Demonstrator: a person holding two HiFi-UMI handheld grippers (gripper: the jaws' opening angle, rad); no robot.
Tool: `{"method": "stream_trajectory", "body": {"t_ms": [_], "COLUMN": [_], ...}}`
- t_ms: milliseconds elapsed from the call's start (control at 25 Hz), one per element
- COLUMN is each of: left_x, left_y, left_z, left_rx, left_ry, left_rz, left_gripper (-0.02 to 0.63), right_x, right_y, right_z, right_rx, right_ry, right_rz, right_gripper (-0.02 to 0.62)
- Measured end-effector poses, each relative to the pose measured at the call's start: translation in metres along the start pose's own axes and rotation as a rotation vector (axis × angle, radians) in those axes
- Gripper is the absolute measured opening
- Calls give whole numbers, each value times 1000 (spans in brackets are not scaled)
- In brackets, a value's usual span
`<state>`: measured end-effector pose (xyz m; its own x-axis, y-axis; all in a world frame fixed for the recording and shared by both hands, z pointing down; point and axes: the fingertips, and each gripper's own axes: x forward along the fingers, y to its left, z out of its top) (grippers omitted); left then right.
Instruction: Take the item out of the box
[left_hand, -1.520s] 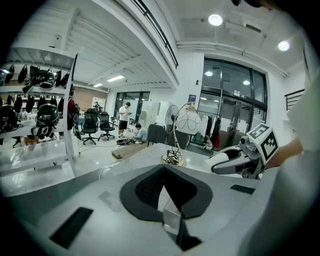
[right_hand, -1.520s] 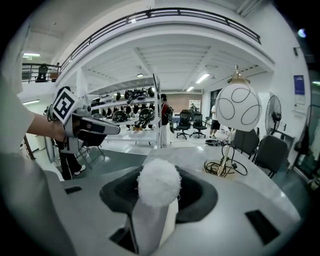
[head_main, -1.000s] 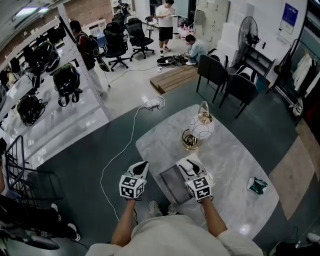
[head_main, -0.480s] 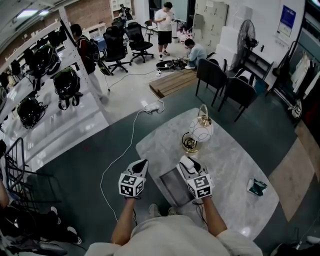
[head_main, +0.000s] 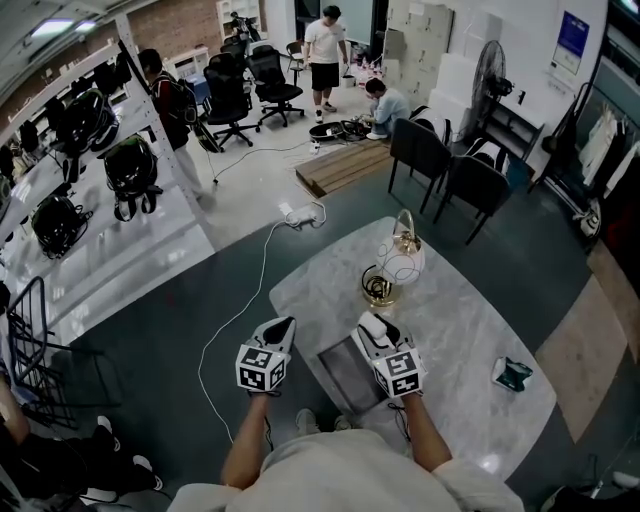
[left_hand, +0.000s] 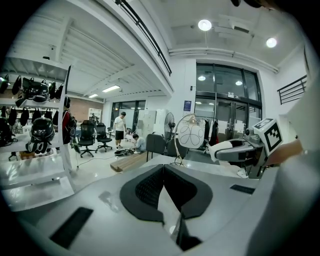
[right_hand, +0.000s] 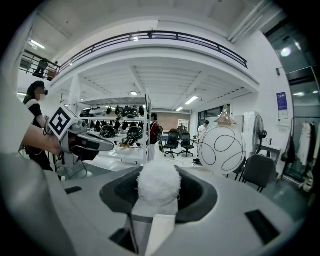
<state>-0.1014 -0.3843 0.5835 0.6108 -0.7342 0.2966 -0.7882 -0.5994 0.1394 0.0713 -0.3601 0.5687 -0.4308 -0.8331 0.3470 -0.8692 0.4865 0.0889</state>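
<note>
The right gripper (head_main: 373, 324) pinches a white pom-pom (right_hand: 159, 182) just above the box's (head_main: 345, 374) far edge. The left gripper (head_main: 284, 327), jaws pressed together on nothing, hovers left of the box. Removal seems nearly done. Next, the pom-pom needs carrying clear of the box.

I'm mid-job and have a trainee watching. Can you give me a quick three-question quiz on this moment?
1. True or false: the left gripper has its jaws together with nothing between them.
2. What is the right gripper clamped on? A) a red cup B) a white fluffy ball C) a metal spoon
3. Fill in: on the marble table, the grey box lies between the person and the ____.

Key: 1 true. 2 B. 3 globe lamp.
</note>
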Motion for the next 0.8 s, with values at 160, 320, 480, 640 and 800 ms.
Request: {"method": "stream_trajectory", "body": {"t_ms": [160,320,480,640,800], "left_x": [1,4,3,2,2], "left_y": [-1,-2,-2,-2,-1], "left_z": [1,2,-1,-4,-5], "left_rx": [1,9,7,6,5], "left_ry": [0,-1,6,10,11], "left_rz": [-3,-8,-15,-15,-15], "left_gripper": [15,15,15,14,15], "right_x": [-1,0,1,1,3], "right_y": [-2,-2,1,3,4], "right_z": [-2,-7,-7,-8,-10], "right_rx": [6,12,8,11,11], "right_ry": [9,16,20,23,28], "right_rz": [-3,-2,-1,1,5], "right_gripper": [179,179,179,179,179]}}
